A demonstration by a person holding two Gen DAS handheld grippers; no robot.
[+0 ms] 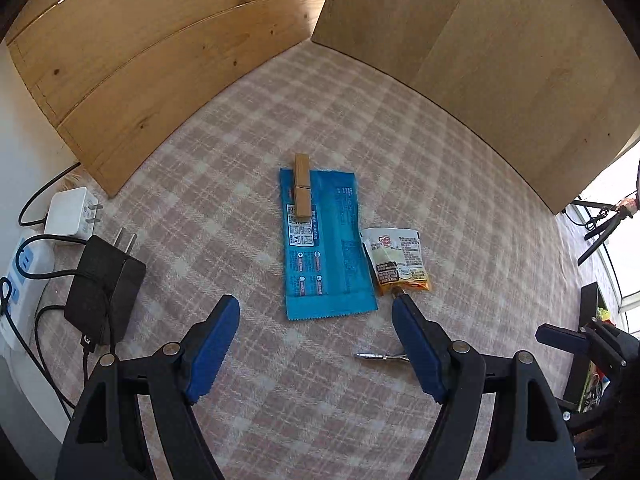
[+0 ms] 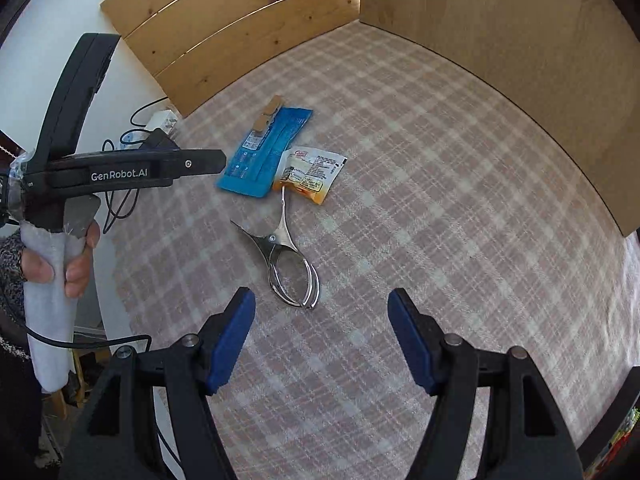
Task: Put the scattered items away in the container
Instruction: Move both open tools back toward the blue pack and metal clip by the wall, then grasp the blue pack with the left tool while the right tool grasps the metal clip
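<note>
My left gripper point(image 1: 316, 306) hangs low over the checked cloth point(image 1: 460, 200), its blue-padded fingers point(image 1: 212, 344) spread wide with nothing between them. My right gripper point(image 2: 322, 300) is the same: fingers apart, holding nothing, above the cloth.

Nearest to my right gripper lies a small pair of metal scissors point(image 2: 286, 258), its looped handles toward me and its blades splayed; one blade tip reaches the yellow sauce sachet point(image 2: 310, 176). From the left wrist view only a sliver of the scissors point(image 1: 380, 357) shows beside my right-hand finger pad.

Just past my left fingertips lies a blue wrapper point(image 1: 324, 240), flat, printed side up, its serrated end toward me. The sauce sachet point(image 1: 400, 260) sits against its right edge, touching or slightly overlapping it. A wooden clothespin point(image 1: 303, 186) rests on the wrapper's far left corner, sticking out beyond the edge.

To the left, off the cloth, are a black power adapter point(image 1: 104, 280), a white charger point(image 1: 72, 212) and a white power strip point(image 1: 20, 276) with cables.

Farthest away, wooden panels point(image 1: 480, 60) stand along the back and right of the cloth. I cannot tell which thing is the container.
</note>
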